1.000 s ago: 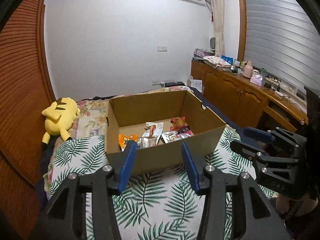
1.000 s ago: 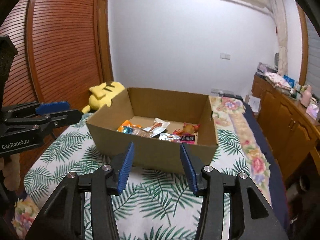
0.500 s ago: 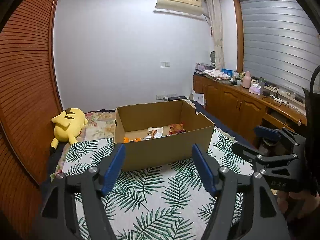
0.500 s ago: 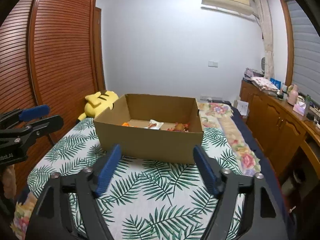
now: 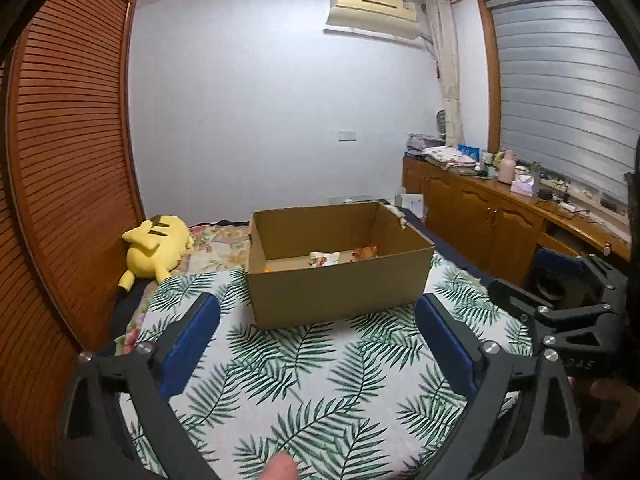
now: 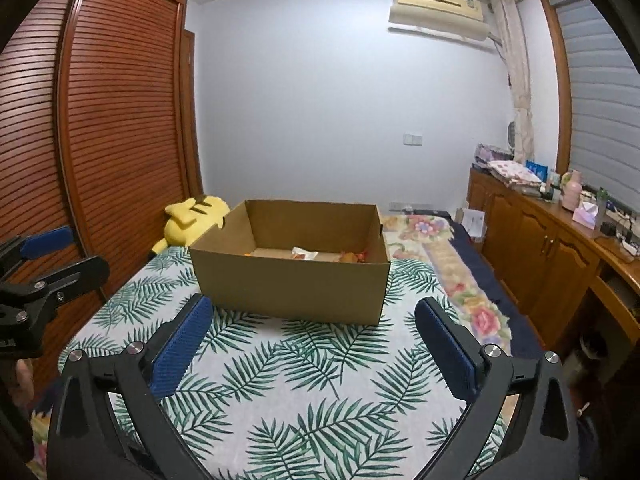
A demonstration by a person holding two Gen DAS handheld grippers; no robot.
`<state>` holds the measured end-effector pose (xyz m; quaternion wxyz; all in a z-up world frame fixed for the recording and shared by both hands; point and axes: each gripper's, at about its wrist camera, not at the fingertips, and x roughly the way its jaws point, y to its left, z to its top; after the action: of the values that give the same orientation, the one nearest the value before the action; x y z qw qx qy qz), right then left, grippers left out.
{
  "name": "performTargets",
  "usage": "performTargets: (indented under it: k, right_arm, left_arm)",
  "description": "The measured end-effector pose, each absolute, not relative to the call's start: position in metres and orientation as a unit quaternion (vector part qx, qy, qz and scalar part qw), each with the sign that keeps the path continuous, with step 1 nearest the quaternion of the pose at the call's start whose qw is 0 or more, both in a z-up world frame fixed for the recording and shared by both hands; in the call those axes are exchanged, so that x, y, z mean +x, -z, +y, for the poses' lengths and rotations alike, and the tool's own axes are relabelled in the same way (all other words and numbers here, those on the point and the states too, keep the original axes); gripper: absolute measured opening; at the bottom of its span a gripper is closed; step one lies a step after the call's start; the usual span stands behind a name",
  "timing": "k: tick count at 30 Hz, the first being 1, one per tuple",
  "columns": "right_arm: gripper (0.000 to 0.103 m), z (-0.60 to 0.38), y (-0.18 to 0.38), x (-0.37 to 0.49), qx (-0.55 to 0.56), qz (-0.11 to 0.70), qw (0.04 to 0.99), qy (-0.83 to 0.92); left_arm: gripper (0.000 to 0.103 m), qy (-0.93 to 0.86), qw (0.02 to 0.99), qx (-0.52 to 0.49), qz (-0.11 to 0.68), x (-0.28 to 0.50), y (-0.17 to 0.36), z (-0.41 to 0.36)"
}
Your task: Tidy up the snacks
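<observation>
Both my grippers sit further back from the cardboard box (image 5: 340, 276) than a second ago, when it filled the space right past my fingertips. My jaws have also just been opening on both sides, with nothing between them.

So, biggest first: the bed (image 6: 304, 380) with its palm-leaf sheet takes up most of the view, and the box sits on it toward the far end, flaps open, well apart from me. A wooden cabinet (image 6: 540, 248) runs along the right side of the bed, and a louvred wardrobe (image 6: 120, 120) stands on the left. A yellow plush toy (image 5: 158, 246) lies near the box's left side, by the wardrobe.

My left gripper (image 5: 316, 340) is spread wide over the sheet, holding nothing. My right gripper (image 6: 308, 344) is the same, wide and empty.

The snacks (image 5: 344, 257) are down inside the box on its floor; only a few wrappers peek over the near wall from this low angle, a white one and something reddish-orange.
</observation>
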<state>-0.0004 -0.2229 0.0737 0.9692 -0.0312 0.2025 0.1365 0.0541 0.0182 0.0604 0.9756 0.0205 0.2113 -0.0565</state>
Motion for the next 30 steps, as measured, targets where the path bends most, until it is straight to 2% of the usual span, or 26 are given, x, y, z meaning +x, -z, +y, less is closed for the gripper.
performTargets:
  k: [30]
  right_arm:
    - [0.103, -0.244, -0.057, -0.068, -0.026, 0.178, 0.978, -0.101]
  left_arm:
    - [0.101, 0.051, 0.979, 0.001, 0.195, -0.009, -0.031, 0.022]
